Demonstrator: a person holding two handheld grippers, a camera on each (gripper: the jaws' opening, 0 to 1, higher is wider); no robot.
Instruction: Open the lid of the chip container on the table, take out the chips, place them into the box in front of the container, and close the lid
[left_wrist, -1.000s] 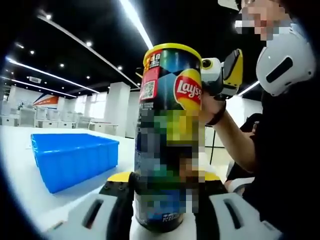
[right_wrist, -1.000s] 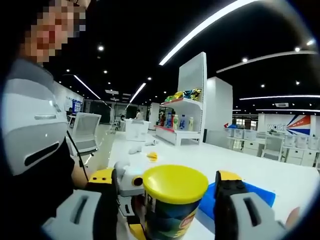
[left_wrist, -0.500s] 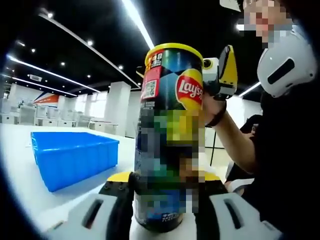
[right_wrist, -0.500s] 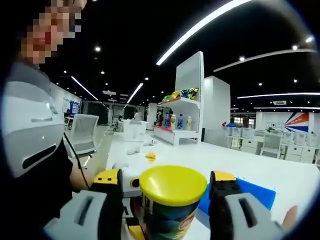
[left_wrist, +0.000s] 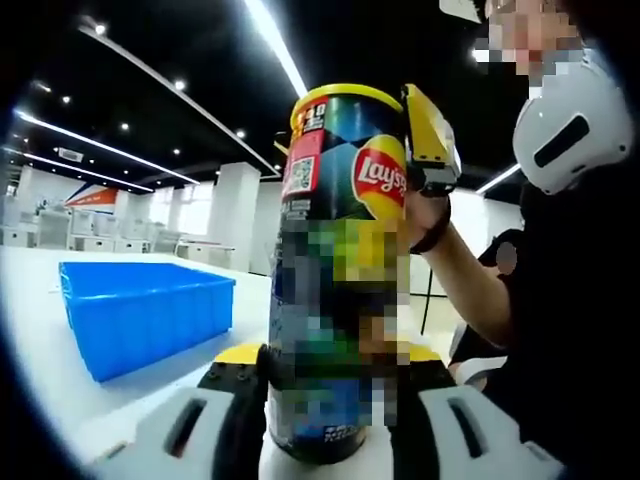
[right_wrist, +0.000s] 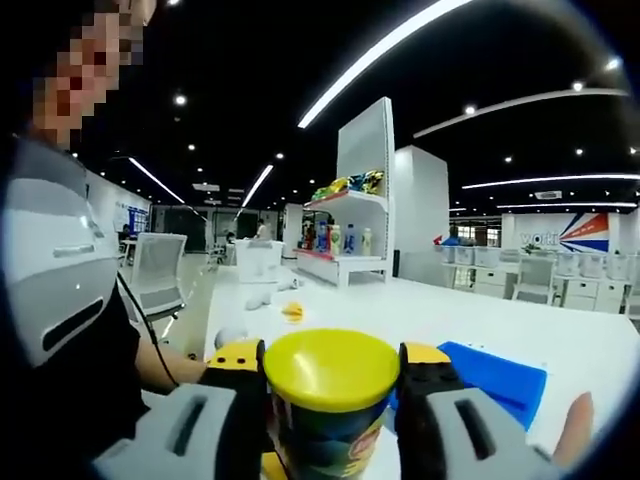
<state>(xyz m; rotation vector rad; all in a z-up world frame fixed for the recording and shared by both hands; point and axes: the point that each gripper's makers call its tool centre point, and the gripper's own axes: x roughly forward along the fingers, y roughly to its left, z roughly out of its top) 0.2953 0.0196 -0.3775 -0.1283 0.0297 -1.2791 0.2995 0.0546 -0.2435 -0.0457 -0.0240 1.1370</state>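
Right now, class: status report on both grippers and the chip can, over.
Left gripper clamps the tall Lay's chip can low. Right gripper closed around the yellow plastic lid, still on. Blue plastic box beside it.

We see big open hall, like office or show room. Black ceiling (right_wrist: 300, 40) with long light strips (right_wrist: 400, 45) and small round lamps. White pillars (left_wrist: 232, 215). White shelf (right_wrist: 345, 235) with bottles and snacks. Office chair (right_wrist: 158, 275), rows of white desks (right_wrist: 500, 285), long white table (right_wrist: 480, 325).
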